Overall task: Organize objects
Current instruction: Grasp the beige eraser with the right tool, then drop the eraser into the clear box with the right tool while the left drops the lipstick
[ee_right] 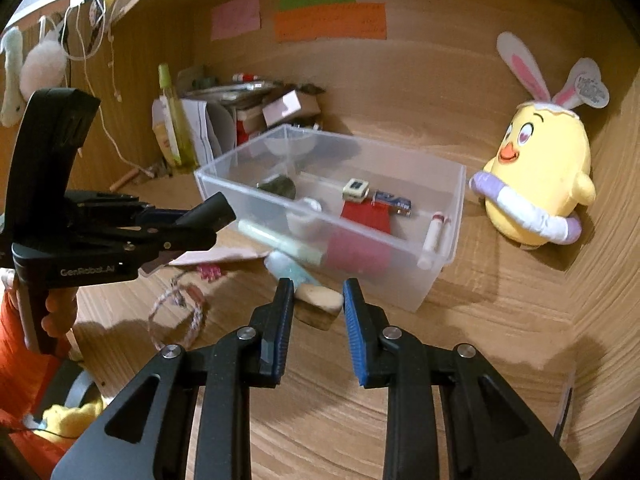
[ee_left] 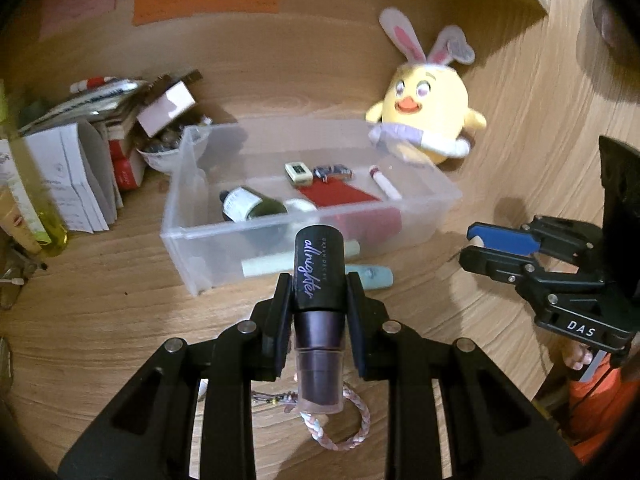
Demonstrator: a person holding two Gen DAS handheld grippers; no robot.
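The left gripper (ee_left: 318,304) jaws clamp the setting-spray bottle (ee_left: 318,276), long axis along the fingers, clear cap rearward. The right gripper (ee_right: 318,312) jaws stand nearly closed, empty.

The left gripper (ee_left: 318,292) points down at a slant over the desk, its two black jaws pressed on a dark bottle (ee_left: 318,276) that sticks out ahead of them. The right gripper (ee_right: 318,292) tilts down likewise, its blue-padded jaws close together with nothing between them. A hand (ee_right: 56,312) grips the left handle.
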